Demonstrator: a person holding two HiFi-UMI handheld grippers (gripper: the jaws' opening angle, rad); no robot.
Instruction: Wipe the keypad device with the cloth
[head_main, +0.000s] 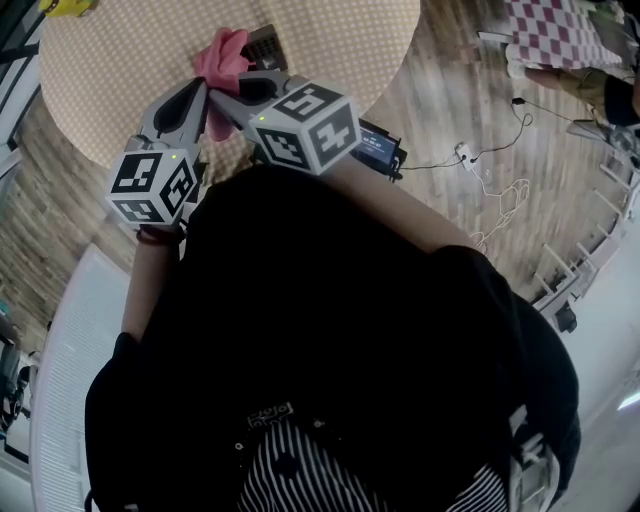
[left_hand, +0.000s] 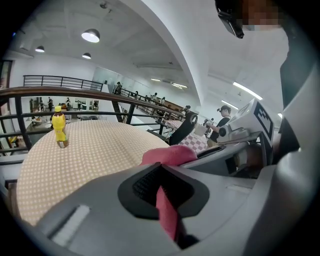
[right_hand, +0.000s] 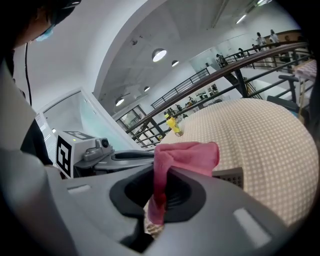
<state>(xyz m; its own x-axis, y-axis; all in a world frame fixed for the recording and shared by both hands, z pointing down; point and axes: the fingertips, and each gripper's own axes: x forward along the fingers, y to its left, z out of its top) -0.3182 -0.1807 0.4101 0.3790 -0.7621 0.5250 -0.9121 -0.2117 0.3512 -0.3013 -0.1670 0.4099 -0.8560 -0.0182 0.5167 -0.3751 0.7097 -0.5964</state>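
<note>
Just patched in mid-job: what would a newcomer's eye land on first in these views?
The pink cloth stands out, bunched above the dotted round table, with the left hand-held gripper and the right hand-held gripper both shut on it. The dark keypad device lies right beside it, partly hidden, and a yellow bottle stands at the table's far side.

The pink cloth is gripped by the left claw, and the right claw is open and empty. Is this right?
Not quite. The right claw is not empty: the right gripper view shows it shut on the pink cloth too. The left claw does grip it.
</note>
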